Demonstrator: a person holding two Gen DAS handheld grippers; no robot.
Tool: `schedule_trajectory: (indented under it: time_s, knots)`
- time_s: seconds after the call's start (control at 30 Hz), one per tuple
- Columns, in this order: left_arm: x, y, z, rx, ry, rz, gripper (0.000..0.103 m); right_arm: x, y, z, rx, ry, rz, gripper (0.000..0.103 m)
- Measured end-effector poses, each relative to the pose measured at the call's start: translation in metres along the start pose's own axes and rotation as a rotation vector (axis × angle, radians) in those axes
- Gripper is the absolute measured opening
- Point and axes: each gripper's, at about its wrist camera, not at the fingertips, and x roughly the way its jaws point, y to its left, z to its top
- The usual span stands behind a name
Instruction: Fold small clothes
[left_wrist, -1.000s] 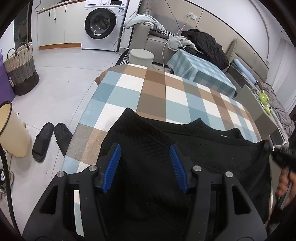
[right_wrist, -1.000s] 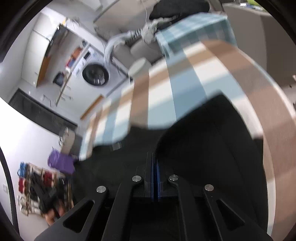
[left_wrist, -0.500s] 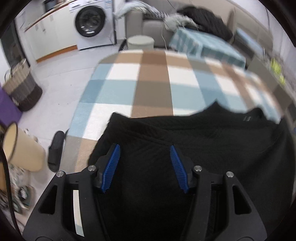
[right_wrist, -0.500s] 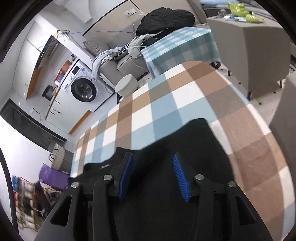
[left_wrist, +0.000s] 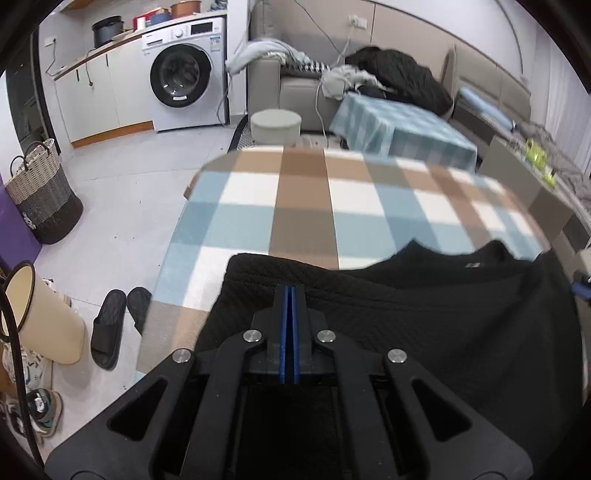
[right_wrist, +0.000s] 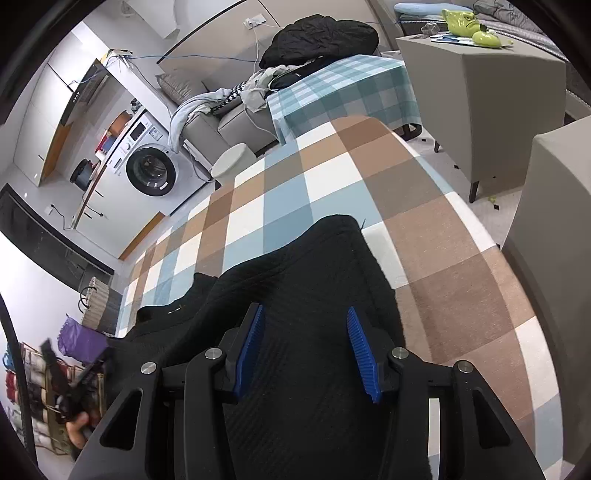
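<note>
A black knit garment lies spread on the near part of a table with a checked cloth. My left gripper is shut, its blue pads pressed together over the garment's left part; whether cloth is pinched between them I cannot tell. In the right wrist view the same garment lies under my right gripper, which is open, its blue pads apart above the cloth. The checked table stretches beyond it.
A washing machine, a grey sofa with piled clothes and a round stool stand beyond the table. A wicker basket, a cream bin and slippers are on the floor at left. Grey cabinets stand at right.
My left gripper has shut from open over the garment's left part. My right gripper was shut a second ago, then opened and stays open over the garment.
</note>
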Motion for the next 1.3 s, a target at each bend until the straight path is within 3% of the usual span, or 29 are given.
schedule_trajectory:
  time_s: [0.23,0.47,0.5,0.7,0.87,0.97,1.03,1.1,1.2,1.3]
  knots:
    - [-0.014,0.024,0.008,-0.096,-0.06,-0.013,0.0,0.0,-0.007,0.003,0.007,-0.013,-0.029,0.048]
    - [0.01,0.02,0.0,-0.093,0.036,0.032,0.002,0.004,-0.013,0.006,0.006,-0.009,-0.058,0.048]
    - [0.011,0.02,-0.002,-0.089,0.049,0.031,0.004,0.004,-0.013,0.006,0.006,-0.01,-0.062,0.048]
    - [0.008,0.028,-0.008,-0.108,0.042,0.053,0.041,0.012,-0.014,0.015,-0.011,-0.035,-0.111,0.05]
    - [0.008,0.037,-0.01,-0.137,0.044,0.066,0.044,0.031,-0.011,0.026,-0.032,-0.031,-0.137,0.051]
    - [0.009,0.037,-0.011,-0.127,0.049,0.066,0.044,0.035,-0.004,0.027,-0.073,-0.057,-0.152,0.038]
    - [0.01,0.036,-0.011,-0.126,0.048,0.068,0.044,0.039,-0.002,0.028,-0.088,-0.05,-0.143,0.009]
    - [0.009,0.036,-0.012,-0.124,0.045,0.07,0.044,0.032,-0.002,0.029,-0.079,-0.077,-0.081,0.005]
    - [0.008,0.036,-0.012,-0.129,0.049,0.083,0.044,0.003,0.006,0.028,-0.139,-0.228,-0.028,0.005]
    - [0.005,0.039,-0.015,-0.144,0.052,0.082,0.044,0.002,-0.004,0.033,-0.081,-0.216,-0.043,0.005]
